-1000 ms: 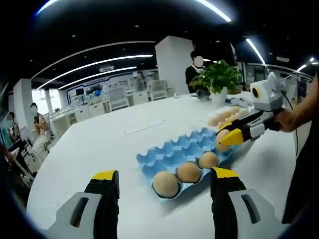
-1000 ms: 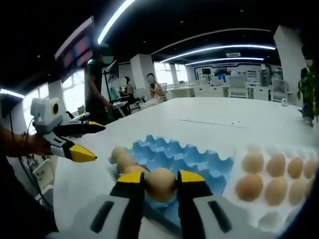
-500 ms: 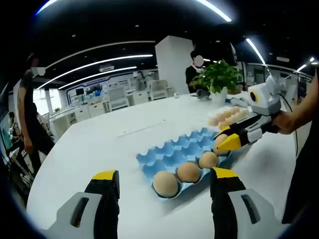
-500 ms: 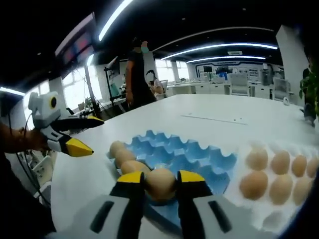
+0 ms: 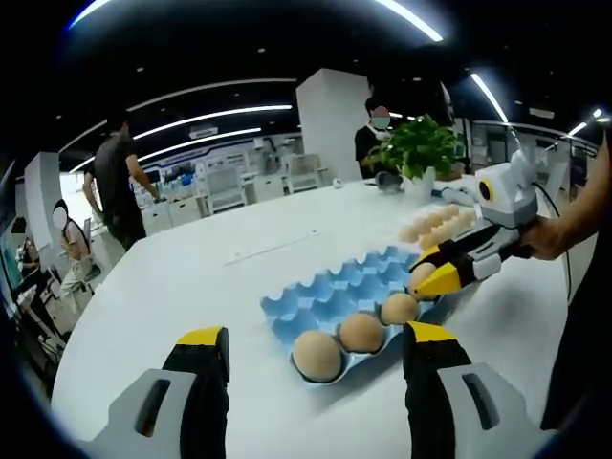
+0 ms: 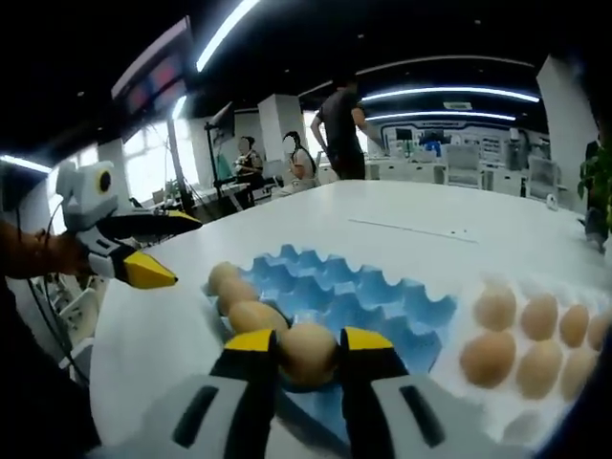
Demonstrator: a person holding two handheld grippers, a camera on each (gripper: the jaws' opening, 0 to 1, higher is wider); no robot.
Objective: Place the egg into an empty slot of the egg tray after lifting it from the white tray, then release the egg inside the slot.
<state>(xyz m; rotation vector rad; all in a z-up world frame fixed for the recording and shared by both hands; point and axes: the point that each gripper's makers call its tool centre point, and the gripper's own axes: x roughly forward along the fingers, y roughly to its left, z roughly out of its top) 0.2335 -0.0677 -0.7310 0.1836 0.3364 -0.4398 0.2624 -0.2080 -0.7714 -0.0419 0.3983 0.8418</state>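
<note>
The egg (image 6: pixel 308 352) is clamped between the jaws of the right gripper (image 6: pixel 308 356) and is held over a slot at the near edge of the blue egg tray (image 6: pixel 382 296), next to the row of three eggs (image 5: pixel 361 331). The white tray (image 6: pixel 473 402) with more eggs is seen just beside the blue one on the white surface (image 5: pixel 191 287). The left gripper (image 5: pixel 316 359) is kept apart, with nothing between its jaws, near the edge of the surface.

My left gripper view looks low across the table at the blue egg tray (image 5: pixel 349 296) from nearby. My right gripper view faces it closer, from the opposite side; both share it.
</note>
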